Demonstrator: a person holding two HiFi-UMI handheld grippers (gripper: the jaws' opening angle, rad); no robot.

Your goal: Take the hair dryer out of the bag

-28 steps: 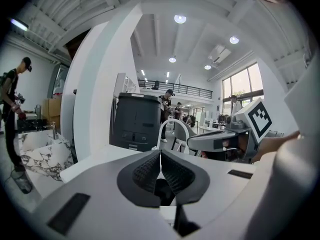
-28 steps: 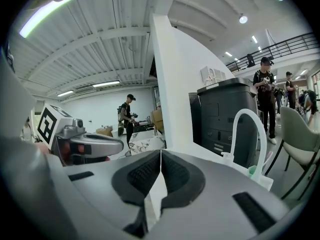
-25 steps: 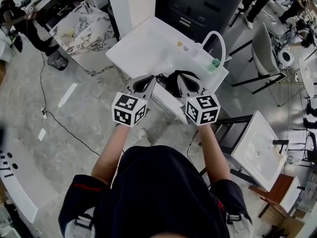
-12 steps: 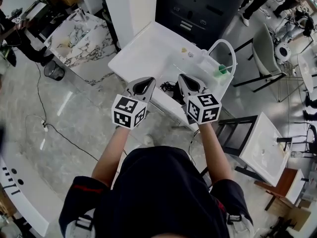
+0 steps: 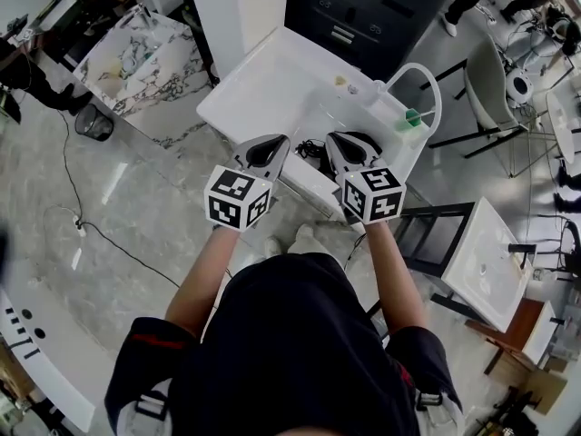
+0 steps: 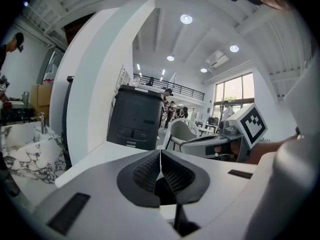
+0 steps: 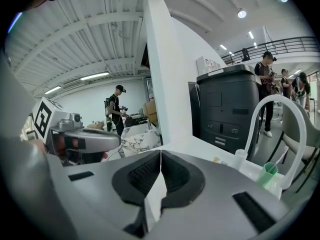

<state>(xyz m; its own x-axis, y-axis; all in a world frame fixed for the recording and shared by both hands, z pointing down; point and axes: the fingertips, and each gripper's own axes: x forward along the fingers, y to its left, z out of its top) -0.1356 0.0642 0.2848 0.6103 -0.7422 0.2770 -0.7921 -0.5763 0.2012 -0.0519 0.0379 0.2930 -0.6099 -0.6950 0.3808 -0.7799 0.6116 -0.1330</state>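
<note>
On the white table (image 5: 263, 84) lies a clear bag with a white loop handle (image 5: 434, 84). A black hair dryer (image 5: 361, 138) shows at the bag's near end, partly hidden behind my right gripper, and its black cord (image 5: 309, 148) is bunched between the two grippers. My left gripper (image 5: 272, 142) and right gripper (image 5: 334, 139) hover side by side over the table's near edge, both shut and empty. The left gripper view shows that gripper's pads (image 6: 160, 159) pressed together. The right gripper (image 7: 160, 159) has its pads closed as well, and the bag's handle (image 7: 280, 104) rises to its right.
A green object (image 5: 408, 121) sits in the bag's far end. A dark grey copier (image 5: 363, 7) stands behind the table, with a white pillar (image 5: 236, 7) and a marble-topped table (image 5: 145, 57) to the left. Chairs and other white tables stand to the right, and people are at the room's edges.
Both grippers shifted slightly at the table's near edge and stayed shut. The dryer, earlier seen between them, now shows mostly behind the right gripper.
</note>
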